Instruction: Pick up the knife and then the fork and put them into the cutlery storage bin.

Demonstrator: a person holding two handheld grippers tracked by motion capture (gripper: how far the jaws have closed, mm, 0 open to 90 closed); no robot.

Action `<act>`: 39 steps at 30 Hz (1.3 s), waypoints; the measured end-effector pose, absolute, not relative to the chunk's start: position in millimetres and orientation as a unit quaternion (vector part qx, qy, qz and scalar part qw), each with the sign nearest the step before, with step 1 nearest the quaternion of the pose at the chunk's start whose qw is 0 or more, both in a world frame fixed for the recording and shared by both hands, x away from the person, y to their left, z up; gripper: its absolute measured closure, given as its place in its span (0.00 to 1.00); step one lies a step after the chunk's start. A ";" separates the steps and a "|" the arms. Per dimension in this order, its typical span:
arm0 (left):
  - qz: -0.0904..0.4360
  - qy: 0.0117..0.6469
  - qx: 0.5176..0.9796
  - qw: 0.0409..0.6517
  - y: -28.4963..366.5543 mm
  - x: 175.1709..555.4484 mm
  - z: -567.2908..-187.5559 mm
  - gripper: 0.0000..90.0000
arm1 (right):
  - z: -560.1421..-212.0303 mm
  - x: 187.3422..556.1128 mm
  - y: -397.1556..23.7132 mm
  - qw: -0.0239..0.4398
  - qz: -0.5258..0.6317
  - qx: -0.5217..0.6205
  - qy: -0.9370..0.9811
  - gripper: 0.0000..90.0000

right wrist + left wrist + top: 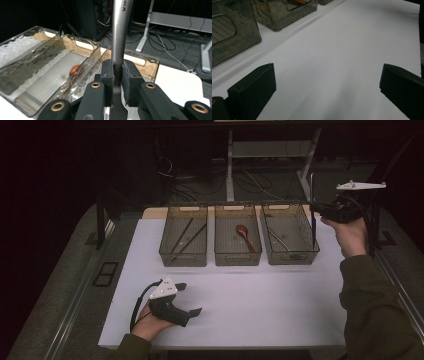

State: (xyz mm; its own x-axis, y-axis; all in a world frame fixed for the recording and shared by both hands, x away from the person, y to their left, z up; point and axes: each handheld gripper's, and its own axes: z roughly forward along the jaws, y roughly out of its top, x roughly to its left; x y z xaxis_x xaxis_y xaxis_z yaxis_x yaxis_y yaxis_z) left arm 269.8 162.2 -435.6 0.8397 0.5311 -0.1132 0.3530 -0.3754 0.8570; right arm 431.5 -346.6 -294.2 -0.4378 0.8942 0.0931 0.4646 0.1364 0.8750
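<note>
Right tongs point(117, 75) clamped on metal utensil handle point(120, 30), held upright above right bin point(290, 234). Grip narrow, low on handle (smooth metal): could pivot, slip, strike bin rim. Left tongs point(327, 82) wide open, empty, resting on surface point(250, 295).

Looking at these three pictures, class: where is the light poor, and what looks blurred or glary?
High view: the room behind the white table is dark. Left gripper view: the jaws stand soft-edged and near. Right gripper view: the metal handle blurs up close, and the clear bins glint.
</note>
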 end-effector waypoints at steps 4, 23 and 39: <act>0.090 0.267 0.827 0.487 162.9 270.1 -436.0 0.00 | -299.3 439.2 -345.0 0.242 0.441 0.478 0.720 0.88; 0.090 0.267 0.824 0.491 163.1 269.9 -435.8 0.00 | -332.0 454.8 -341.9 0.227 0.381 0.494 0.747 0.88; 0.090 0.267 0.824 0.491 163.4 269.8 -435.7 0.00 | -354.4 461.2 -336.3 0.213 0.351 0.494 0.766 0.88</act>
State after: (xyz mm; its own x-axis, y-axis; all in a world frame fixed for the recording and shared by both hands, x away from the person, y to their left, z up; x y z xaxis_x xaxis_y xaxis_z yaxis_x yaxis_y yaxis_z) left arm 269.8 163.4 -435.7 0.8408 0.5292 -0.1141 0.3526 -0.3753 0.8572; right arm 461.2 -336.3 -354.4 -0.4205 0.9070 0.0214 0.6083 0.2643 0.7484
